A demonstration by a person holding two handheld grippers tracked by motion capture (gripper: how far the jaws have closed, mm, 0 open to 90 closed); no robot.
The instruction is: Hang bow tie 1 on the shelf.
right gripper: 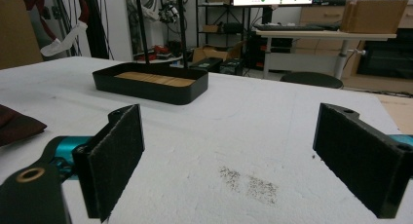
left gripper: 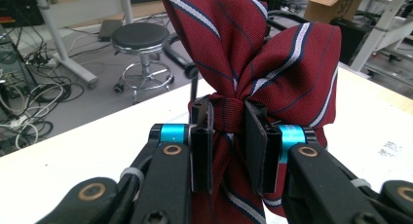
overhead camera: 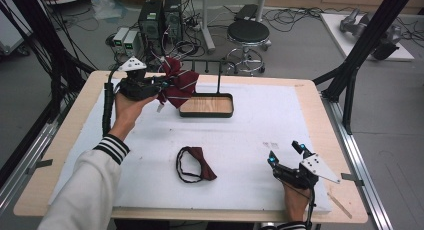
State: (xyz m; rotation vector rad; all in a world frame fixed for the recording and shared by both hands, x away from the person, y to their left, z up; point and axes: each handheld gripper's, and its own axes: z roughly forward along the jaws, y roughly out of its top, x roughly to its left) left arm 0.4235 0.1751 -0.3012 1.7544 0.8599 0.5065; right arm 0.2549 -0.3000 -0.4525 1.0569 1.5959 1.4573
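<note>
A: From up high, where is the striped bow tie (overhead camera: 176, 83)?
B: In the air by the tray (overhead camera: 206, 105), which has nothing in it. The left gripper (overhead camera: 159, 84) squeezes it.

A: And its own camera?
B: Both jaws pinch the knot (left gripper: 229, 114). The wings go up and down.

A: The other camera?
B: The right gripper (right gripper: 229, 156) is wide open over the white table (right gripper: 272, 121).

The striped bow tie (left gripper: 272, 63) is woven cloth, dark red with a fine ribbed sheen. The plain bow tie (overhead camera: 197, 164) looks matt cloth too. The tray (right gripper: 146, 90) has matt black walls (metal or plastic, cannot tell) and a wooden floor. The table cover (right gripper: 253, 131) is white, rough and grainy.
</note>
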